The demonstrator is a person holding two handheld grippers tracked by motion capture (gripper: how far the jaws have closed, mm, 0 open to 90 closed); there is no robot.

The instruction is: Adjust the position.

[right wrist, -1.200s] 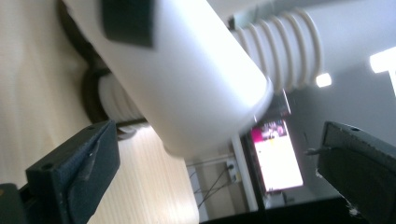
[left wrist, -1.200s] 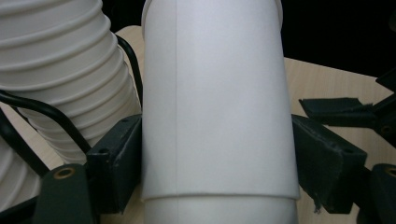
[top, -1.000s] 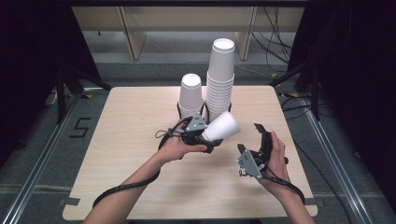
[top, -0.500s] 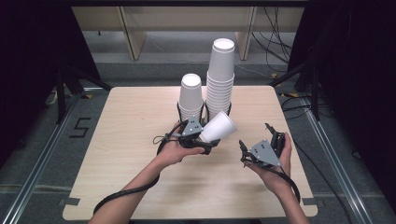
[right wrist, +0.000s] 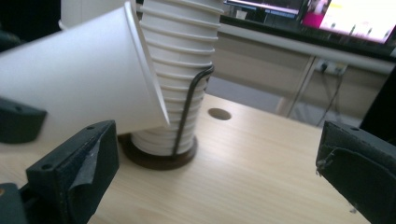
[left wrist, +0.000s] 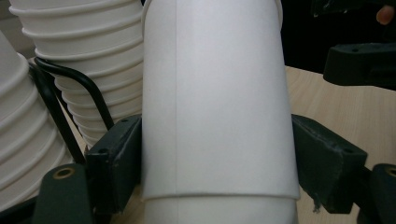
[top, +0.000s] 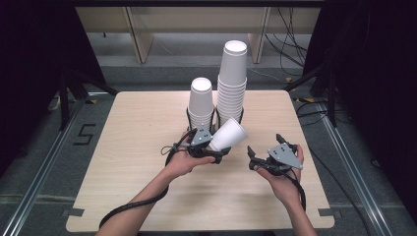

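From the high view, my left gripper point(top: 216, 153) sits near the middle of the bench point(top: 123, 147), and its jaws are closed on a white paper cup point(top: 228, 136). The cup lies tilted, its open mouth toward about 2 o'clock. My right gripper point(top: 256, 160) waits at 3 o'clock from the cup, a little apart, with its jaws spread and nothing between them. Behind, at 12 o'clock, two stacks of cups stand in black wire holders: the short stack point(top: 201, 101) at 11 o'clock and the tall stack point(top: 232, 78) just beside it.

In the left gripper view, the cup point(left wrist: 217, 102) stands between my two jaws, and both pads press on its wall, so the grip is firm. The tall stack point(left wrist: 88, 60) is at 10 o'clock, close behind, with a black wire point(left wrist: 79, 81) of its holder.

In the right gripper view, my jaws are wide open and empty. The cup point(right wrist: 84, 79) is at 10 o'clock, lying sideways, and the tall stack point(right wrist: 180, 70) rises behind it on a dark base point(right wrist: 161, 158).

I judge the step is a handover or a two-handed handling of this one cup. The next move asks my right jaws to come toward 9 o'clock, around the rim end, and close gently, because thin paper crushes easily.
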